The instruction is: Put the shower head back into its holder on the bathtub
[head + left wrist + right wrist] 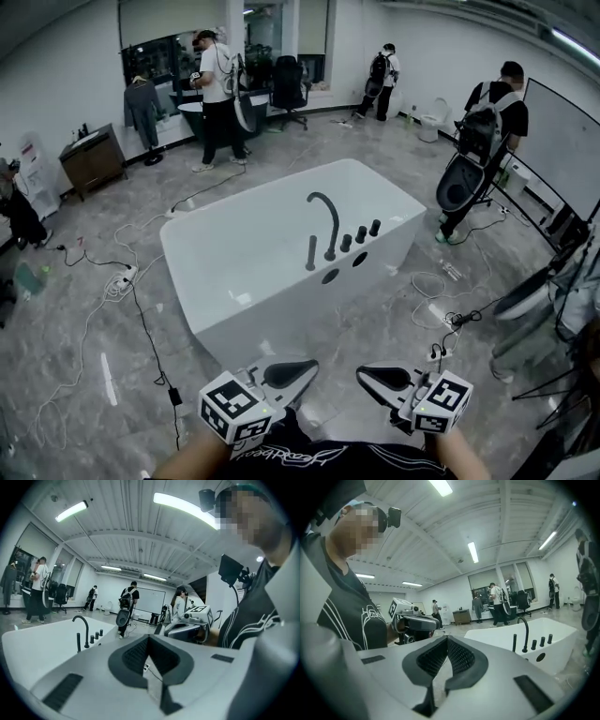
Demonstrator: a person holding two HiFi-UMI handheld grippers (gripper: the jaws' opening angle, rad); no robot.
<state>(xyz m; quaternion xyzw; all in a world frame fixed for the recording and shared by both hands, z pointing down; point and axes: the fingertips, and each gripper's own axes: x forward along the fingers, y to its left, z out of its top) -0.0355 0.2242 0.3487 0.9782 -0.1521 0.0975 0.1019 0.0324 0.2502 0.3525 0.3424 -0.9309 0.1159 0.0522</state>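
Observation:
A white freestanding bathtub [234, 281] stands in the middle of the room. On its far rim are a curved black faucet [328, 223], three black knobs [360, 234] and a slim black upright shower head [311, 253] just left of the faucet. The same shower head shows in the left gripper view [78, 642] and the right gripper view [514, 642]. Both grippers hang close to my chest, well short of the tub, tips facing each other. My left gripper [313, 367] [149, 640] is shut and empty. My right gripper [360, 374] [447, 639] is shut and empty too.
Cables and a power strip [122, 278] trail over the grey floor left of the tub, more cables [441, 291] to its right. Several people stand around the room. A wooden cabinet [92, 159] and an office chair [289, 89] sit at the back, a whiteboard [562, 141] on the right.

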